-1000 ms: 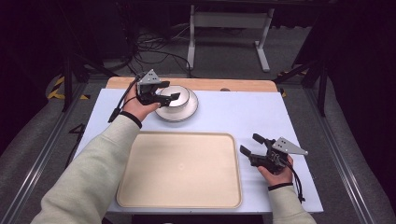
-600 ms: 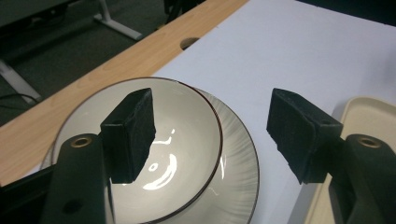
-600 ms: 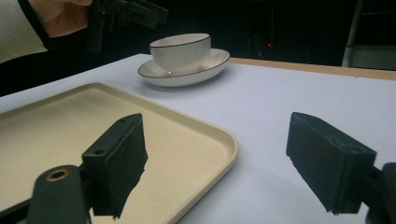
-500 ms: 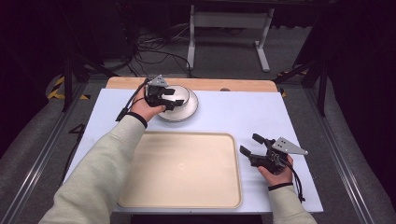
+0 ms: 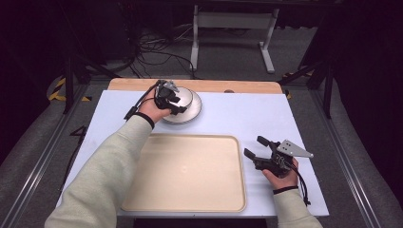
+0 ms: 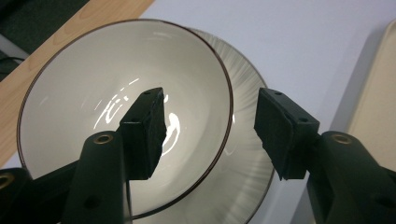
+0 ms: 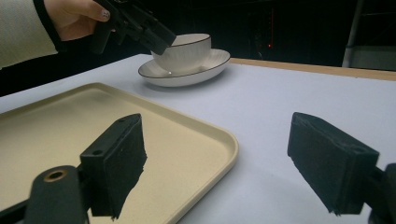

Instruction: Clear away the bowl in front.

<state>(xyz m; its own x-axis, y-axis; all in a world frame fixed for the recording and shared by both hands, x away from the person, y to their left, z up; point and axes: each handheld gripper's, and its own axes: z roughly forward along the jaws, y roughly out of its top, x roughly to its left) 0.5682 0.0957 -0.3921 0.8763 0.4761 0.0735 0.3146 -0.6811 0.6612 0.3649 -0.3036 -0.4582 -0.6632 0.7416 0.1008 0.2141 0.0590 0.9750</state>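
A white ribbed bowl with a thin dark rim stands in a matching plate at the table's back left. My left gripper is open and straddles the bowl's rim, one jaw inside and one outside over the plate. From above, the left gripper covers part of the bowl and plate. A beige tray lies empty at the front centre. My right gripper is open just right of the tray, low over the table. It holds nothing and faces the tray and the bowl.
The light table top has a wooden strip along its back edge. Beyond it are a dark floor, cables and a white stand's legs. A sleeved left forearm crosses over the tray's left side.
My left gripper has shifted a little to the right and tipped down onto the bowl's rim. The right gripper has stayed put.
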